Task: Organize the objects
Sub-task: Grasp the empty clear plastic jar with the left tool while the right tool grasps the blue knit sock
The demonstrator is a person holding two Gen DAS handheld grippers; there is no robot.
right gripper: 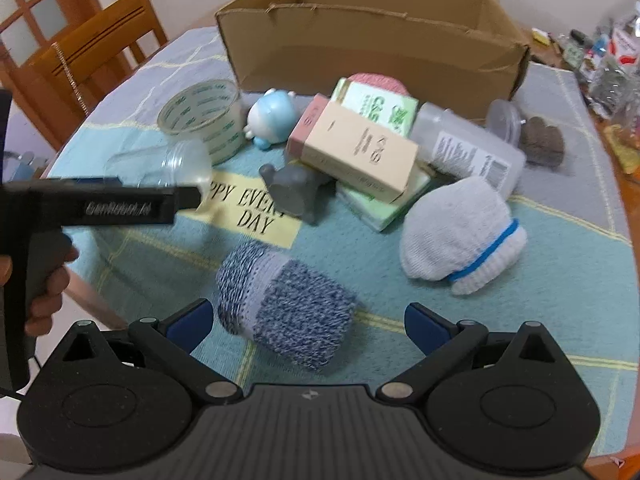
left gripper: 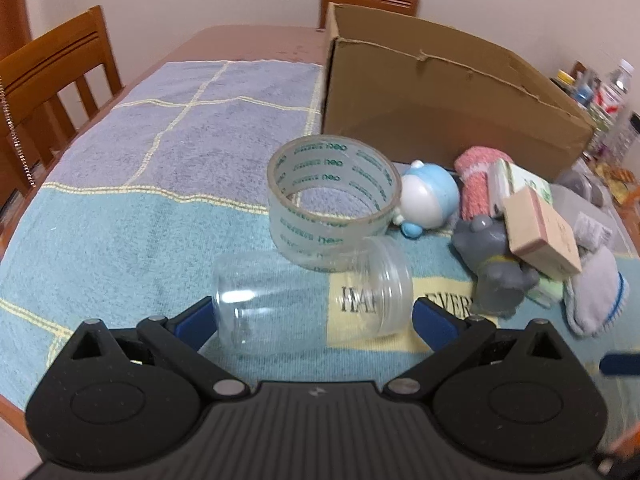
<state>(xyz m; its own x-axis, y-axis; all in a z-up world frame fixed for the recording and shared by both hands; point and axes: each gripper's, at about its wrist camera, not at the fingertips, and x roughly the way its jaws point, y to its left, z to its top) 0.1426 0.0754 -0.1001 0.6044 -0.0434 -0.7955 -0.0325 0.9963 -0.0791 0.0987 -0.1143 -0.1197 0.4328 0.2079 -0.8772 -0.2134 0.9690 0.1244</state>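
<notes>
Wooden chairs (left gripper: 60,76) flank the table, bottles (left gripper: 616,92) clutter its far corner.

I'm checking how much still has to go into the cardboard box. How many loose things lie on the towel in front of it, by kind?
Rolled socks/cloths: 3 (blue speckled, white with blue stripe, pink)
Toy figures: 2 (blue-white, grey)
Cartons: 2 (beige-pink, green)
Clear plastic containers: 2 (jar, labelled tub)
Tape roll: 1
Total: 10

Clutter (right gripper: 612,64) at table's right edge too blurred to identify, cardboard box (left gripper: 440,100) interior hidden by its wall
</notes>
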